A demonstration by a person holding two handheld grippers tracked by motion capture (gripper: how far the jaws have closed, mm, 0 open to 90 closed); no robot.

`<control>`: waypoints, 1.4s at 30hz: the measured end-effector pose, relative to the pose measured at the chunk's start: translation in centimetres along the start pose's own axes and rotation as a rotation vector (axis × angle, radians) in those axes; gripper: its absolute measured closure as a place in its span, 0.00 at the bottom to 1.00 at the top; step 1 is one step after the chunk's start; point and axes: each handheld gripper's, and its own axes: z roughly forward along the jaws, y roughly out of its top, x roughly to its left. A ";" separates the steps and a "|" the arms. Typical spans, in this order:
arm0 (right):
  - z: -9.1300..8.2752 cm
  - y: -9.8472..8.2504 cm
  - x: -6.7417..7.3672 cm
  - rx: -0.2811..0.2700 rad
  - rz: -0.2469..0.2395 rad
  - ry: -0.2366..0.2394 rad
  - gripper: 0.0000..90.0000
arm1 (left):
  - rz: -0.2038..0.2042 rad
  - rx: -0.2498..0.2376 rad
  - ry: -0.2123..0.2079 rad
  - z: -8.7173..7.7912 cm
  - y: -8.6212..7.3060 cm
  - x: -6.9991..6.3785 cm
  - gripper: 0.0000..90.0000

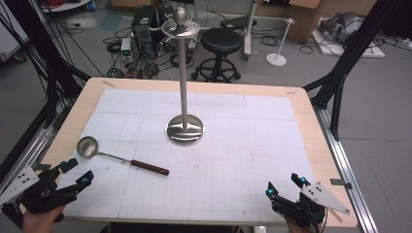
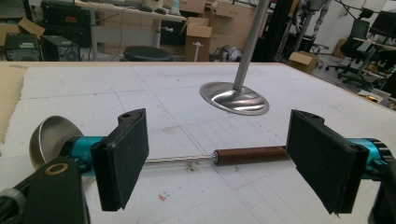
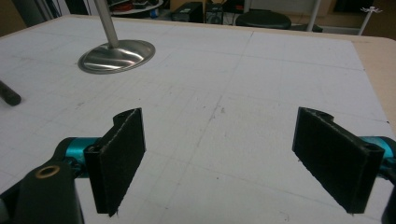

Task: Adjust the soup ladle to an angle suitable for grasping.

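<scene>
- Sitting low at the near left corner of the table (image 1: pixel 311 104), the left gripper (image 1: pixel 77 173) has its jaws wide apart, and nothing is between them.
- Its two black pads (image 2: pixel 122 158) stand far from each other in the left gripper view, and neither one touches anything.
- Just past those pads lies the ladle (image 1: pixel 119 158), flat on the white mat (image 1: pixel 243 160), near the gripper but not touching it.
- Seen from this gripper, the ladle lies sideways: its shiny round bowl (image 2: pixel 46 137) peeks out behind one pad and its brown handle (image 2: pixel 250 155) reaches toward the other pad.
- A thin silver stem (image 2: pixel 180 160) joins the bowl to the brown handle.
- Farther out from the left gripper, past the ladle, stands the tall metal stand (image 1: pixel 184 73) on its round shiny base (image 1: pixel 184 130), in the middle of the mat.
- Down at the near right corner, the right gripper (image 1: pixel 285 187) is wide open too, and it holds nothing.
- Right in front of its pads (image 3: pixel 119 158) is only bare white mat.
- Far off to one side of the right gripper view, the dark tip of the ladle handle (image 3: pixel 9 95) pokes in, well apart from this gripper.
- Beyond the right gripper, the stand's base (image 3: pixel 116 55) sits far up the mat.
</scene>
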 end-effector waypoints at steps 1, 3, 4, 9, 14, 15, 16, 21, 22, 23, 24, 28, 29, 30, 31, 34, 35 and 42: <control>0.0 0.0 0.0 0.001 0.001 -0.001 0.18 | -0.002 -0.002 0.001 0.0 0.0 0.0 0.24; 0.0 -0.1 -0.1 0.005 0.005 0.000 0.18 | -0.002 -0.001 0.005 0.0 0.0 0.1 0.24; 0.1 -0.1 -0.1 0.006 0.005 0.000 0.18 | -0.008 -0.003 0.009 0.0 0.0 0.2 0.24; 0.1 -0.1 -0.1 0.013 0.008 0.003 0.18 | -0.015 0.003 0.024 -0.1 0.1 0.6 0.24; 0.0 -0.1 0.1 0.014 0.006 0.005 0.18 | 0.002 -0.006 0.007 -0.8 0.2 1.3 0.37; 0.1 0.0 0.1 0.013 0.003 0.007 0.18 | 0.005 -0.001 0.003 -1.0 0.3 1.5 0.44; 0.1 0.0 0.2 0.011 -0.005 0.005 0.18 | 0.002 -0.001 0.005 -1.1 0.3 1.7 0.48; 0.3 0.0 0.5 0.026 -0.009 0.006 0.18 | -0.010 0.018 0.077 -2.1 0.3 3.2 0.78; 0.4 0.0 0.4 0.026 -0.013 0.006 0.18 | -0.003 0.033 0.104 -2.2 0.3 3.6 0.85; 0.5 0.0 0.4 0.024 -0.014 0.005 0.18 | 0.005 0.046 0.124 -2.2 0.4 3.9 0.93; 0.5 0.0 0.3 0.028 -0.012 0.004 0.18 | 0.008 0.050 0.148 -2.3 0.5 4.4 0.98; 0.6 0.0 0.5 0.026 -0.004 -0.004 0.18 | 0.019 0.079 0.196 -1.8 1.0 6.3 1.00; 0.6 0.0 0.5 0.029 -0.010 -0.004 0.18 | 0.026 0.091 0.207 -1.5 1.2 6.8 1.00; 0.7 0.1 0.6 0.032 -0.008 -0.003 0.18 | 0.026 0.101 0.213 -1.3 1.2 7.4 1.00; 0.8 0.1 0.7 0.031 -0.015 -0.005 0.18 | 0.020 0.111 0.218 -0.9 1.2 8.0 1.00; 0.9 0.1 0.9 0.037 -0.028 -0.006 0.18 | 0.007 0.139 0.214 0.3 1.1 9.4 1.00; 1.0 0.1 1.0 0.039 -0.025 -0.006 0.18 | 0.007 0.154 0.214 0.7 1.1 9.7 1.00; 1.0 0.1 1.3 0.043 -0.037 -0.008 0.18 | 0.013 0.194 0.238 2.8 1.1 11.2 1.00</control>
